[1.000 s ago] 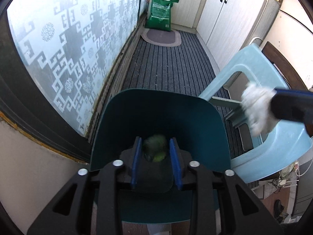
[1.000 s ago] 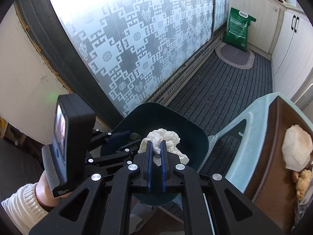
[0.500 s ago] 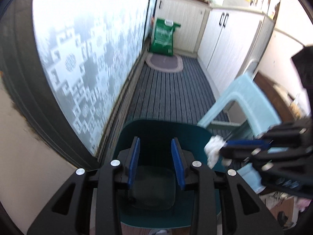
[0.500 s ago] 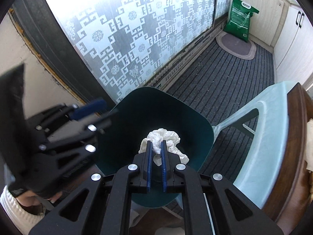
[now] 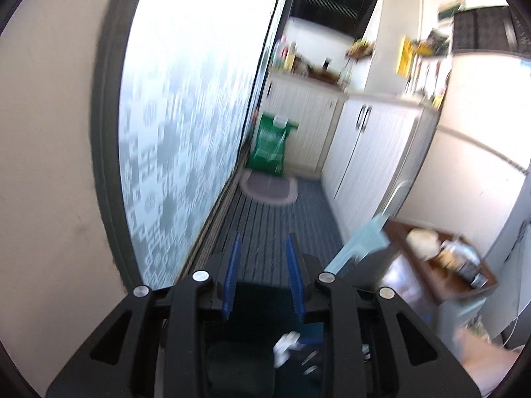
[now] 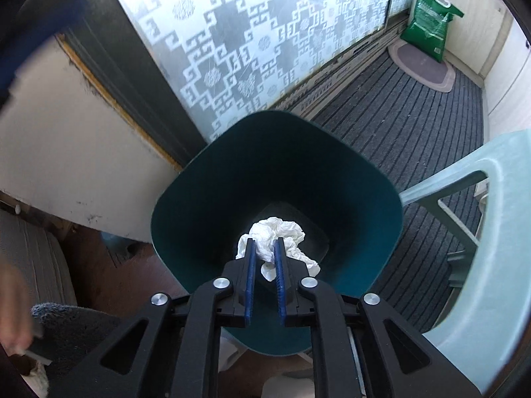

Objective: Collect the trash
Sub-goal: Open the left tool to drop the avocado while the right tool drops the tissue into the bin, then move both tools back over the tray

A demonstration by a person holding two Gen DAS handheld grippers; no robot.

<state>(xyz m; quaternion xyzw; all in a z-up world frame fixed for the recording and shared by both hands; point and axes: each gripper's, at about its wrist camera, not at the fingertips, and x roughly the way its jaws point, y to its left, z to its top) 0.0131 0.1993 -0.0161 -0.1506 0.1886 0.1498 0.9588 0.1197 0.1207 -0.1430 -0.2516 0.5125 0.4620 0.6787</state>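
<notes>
A dark teal trash bin (image 6: 205,205) stands open below my right gripper (image 6: 264,243). The right gripper is shut on a crumpled white tissue (image 6: 282,233) and holds it inside the bin's mouth. My left gripper (image 5: 262,245) is open and empty, raised and pointing down the room; that view is blurred. The bin (image 5: 249,292) shows dark under its fingers, with the tissue (image 5: 286,343) and the right gripper's blue tips low in that view.
A pale blue plastic chair (image 6: 491,232) stands right of the bin. A patterned glass door (image 6: 265,33) runs along the left. A green bag (image 6: 429,26) and an oval mat (image 6: 421,66) lie at the far end. A wooden tray (image 5: 441,262) with items is at right.
My left gripper has lifted up and away from the bin, empty, and now points down the room. My right gripper has lowered the tissue deeper into the bin.
</notes>
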